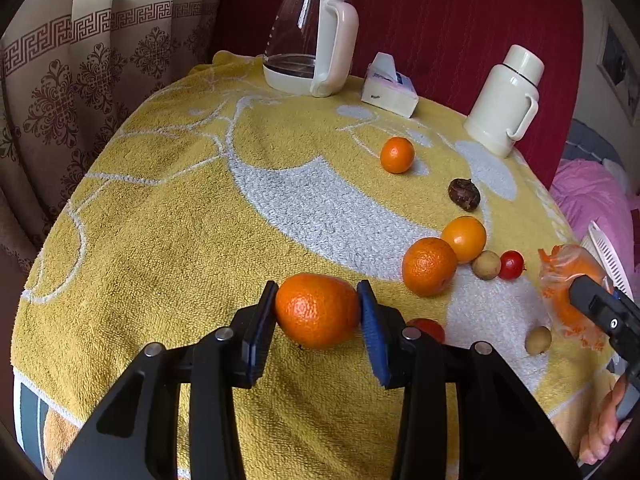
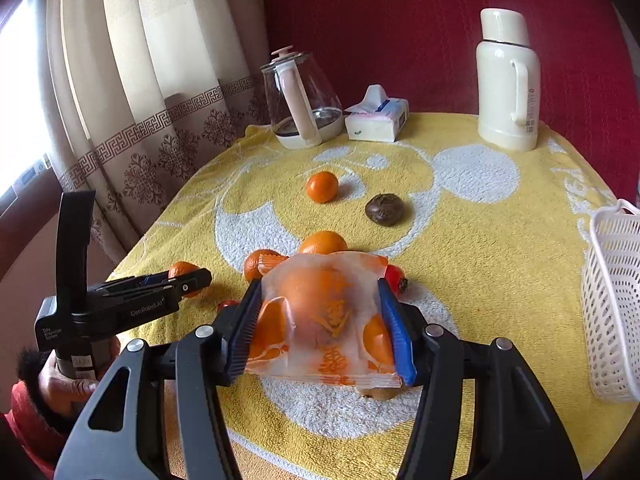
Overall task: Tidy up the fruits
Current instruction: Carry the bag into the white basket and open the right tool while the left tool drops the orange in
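Clamping a bagged orange (image 2: 320,312), the right gripper (image 2: 318,334) sits nearer the basket (image 2: 612,300) at frame right than the left gripper (image 1: 318,336), itself clamped on an orange (image 1: 317,310).

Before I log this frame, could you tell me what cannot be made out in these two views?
- Left wrist view: red fruit mostly hidden behind the left gripper, which holds an orange.
- Right wrist view: brownish fruit tucked under the wrapped orange in the right gripper; kind unclear.
- White basket cut by the right edge; contents unseen.
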`<state>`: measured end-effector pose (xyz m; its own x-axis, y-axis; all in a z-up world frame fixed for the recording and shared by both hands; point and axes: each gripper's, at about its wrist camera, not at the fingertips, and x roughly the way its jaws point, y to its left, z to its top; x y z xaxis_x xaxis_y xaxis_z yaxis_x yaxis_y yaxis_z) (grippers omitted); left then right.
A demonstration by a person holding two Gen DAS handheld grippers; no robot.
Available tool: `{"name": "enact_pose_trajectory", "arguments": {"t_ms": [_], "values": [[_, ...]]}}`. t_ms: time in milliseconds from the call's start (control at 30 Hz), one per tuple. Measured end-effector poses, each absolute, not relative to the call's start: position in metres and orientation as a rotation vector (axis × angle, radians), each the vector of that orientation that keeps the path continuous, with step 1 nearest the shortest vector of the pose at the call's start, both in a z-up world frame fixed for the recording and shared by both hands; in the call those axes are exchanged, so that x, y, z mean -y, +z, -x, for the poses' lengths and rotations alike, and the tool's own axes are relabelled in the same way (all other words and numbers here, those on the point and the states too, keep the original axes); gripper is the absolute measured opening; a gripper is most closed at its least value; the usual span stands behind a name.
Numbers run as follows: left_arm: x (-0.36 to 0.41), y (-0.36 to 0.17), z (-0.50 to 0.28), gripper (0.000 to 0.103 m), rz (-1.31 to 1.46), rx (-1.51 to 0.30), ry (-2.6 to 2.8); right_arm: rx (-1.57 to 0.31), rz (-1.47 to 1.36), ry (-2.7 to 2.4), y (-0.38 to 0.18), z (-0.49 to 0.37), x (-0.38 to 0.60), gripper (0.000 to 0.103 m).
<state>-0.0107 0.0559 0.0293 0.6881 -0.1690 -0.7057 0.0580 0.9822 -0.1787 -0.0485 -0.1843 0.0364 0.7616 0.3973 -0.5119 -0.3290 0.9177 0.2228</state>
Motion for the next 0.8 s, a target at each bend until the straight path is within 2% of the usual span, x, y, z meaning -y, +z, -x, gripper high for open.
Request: {"name": "enact_pose_trajectory", "arguments": {"t_ms": [367, 800], "values": [[-0.039, 0.059, 0.023, 0.040, 0.143, -0.737, -0.164, -0.443, -0.203, 0.180, 0.072, 0.070, 0.268, 0.058], [0.004, 0.085, 0.029, 0.040, 0.099, -0.699, -0.239, -0.465, -0.239, -0.108, 0.060, 0.074, 0.375, 0.058]]}}
